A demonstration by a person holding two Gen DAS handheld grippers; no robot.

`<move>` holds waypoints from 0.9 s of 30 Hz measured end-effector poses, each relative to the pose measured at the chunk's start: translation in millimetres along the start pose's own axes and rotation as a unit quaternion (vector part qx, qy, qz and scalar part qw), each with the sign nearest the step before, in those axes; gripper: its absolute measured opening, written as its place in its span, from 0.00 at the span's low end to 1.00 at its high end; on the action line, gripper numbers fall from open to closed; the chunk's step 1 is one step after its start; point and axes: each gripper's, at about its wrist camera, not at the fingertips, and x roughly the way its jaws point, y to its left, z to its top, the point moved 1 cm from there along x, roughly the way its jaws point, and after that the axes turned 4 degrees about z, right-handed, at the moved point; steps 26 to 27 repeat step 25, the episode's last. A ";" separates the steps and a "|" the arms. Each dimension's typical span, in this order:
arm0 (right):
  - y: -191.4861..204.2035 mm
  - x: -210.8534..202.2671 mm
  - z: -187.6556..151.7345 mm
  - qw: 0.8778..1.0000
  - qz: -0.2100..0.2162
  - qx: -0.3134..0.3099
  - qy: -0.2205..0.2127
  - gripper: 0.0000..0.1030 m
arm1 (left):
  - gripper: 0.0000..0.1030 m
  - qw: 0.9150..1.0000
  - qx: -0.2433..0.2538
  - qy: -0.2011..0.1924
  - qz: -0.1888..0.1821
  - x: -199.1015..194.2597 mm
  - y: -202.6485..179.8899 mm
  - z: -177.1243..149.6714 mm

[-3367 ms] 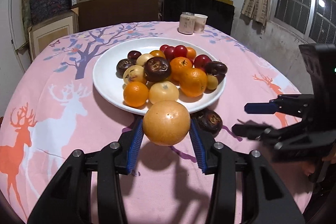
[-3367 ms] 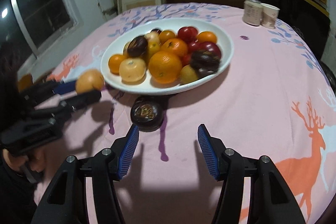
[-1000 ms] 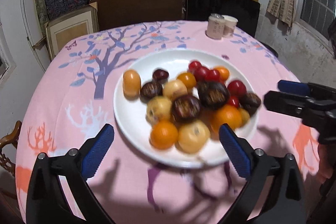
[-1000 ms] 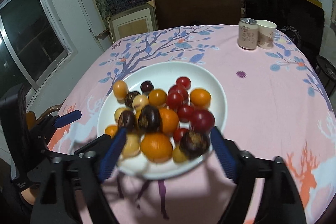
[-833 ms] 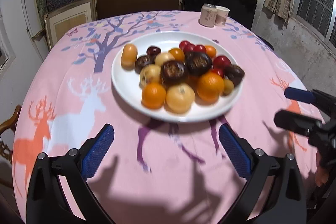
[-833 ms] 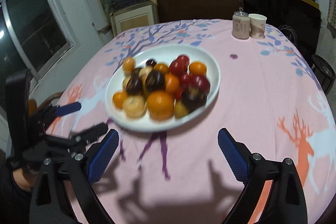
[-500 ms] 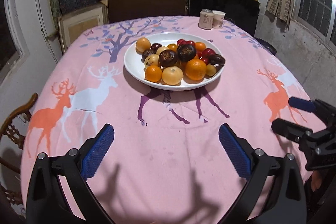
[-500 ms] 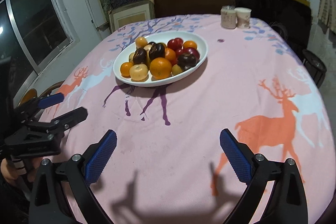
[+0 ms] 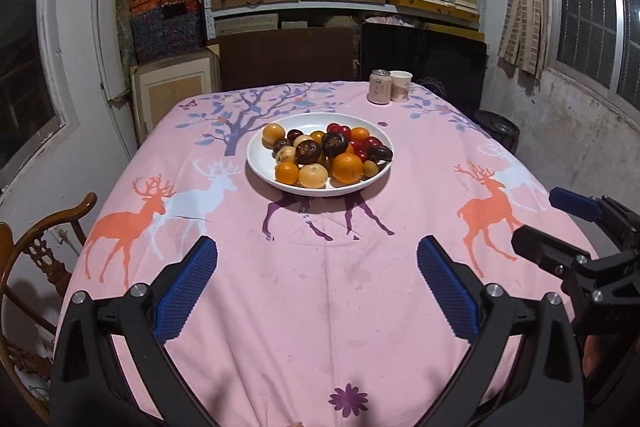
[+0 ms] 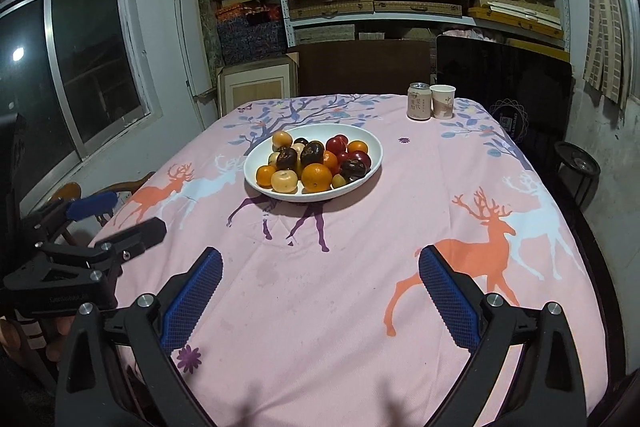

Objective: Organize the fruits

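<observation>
A table under a pink deer-print cloth carries everything. Well ahead of both sets of jaws a white plate heaped with fruit rests on it; farther off, right of them, stand a can and paper cup, touching.

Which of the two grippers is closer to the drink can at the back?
Right, though only slightly. The can stands at the far right; the right gripper is on that side, the left gripper farther across.
</observation>
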 end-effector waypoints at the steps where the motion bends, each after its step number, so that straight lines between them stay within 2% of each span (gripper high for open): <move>1: -1.2 -1.3 -1.0 1.000 0.005 0.004 0.000 0.96 | 0.95 1.000 -0.002 0.001 0.001 -0.4 0.4 -0.6; 8: -5.5 -6.8 -4.0 1.000 0.003 0.017 -0.005 0.96 | 0.95 1.000 0.013 -0.001 0.003 -1.9 -4.2 -2.6; 11: -5.8 -7.2 -4.4 1.000 0.002 0.016 -0.004 0.96 | 0.95 1.000 0.019 -0.010 0.015 -2.7 -5.4 -3.2; 27: -3.4 -8.5 -6.0 1.000 0.003 0.017 -0.006 0.96 | 0.95 0.999 -0.007 -0.002 0.040 4.7 10.6 -2.8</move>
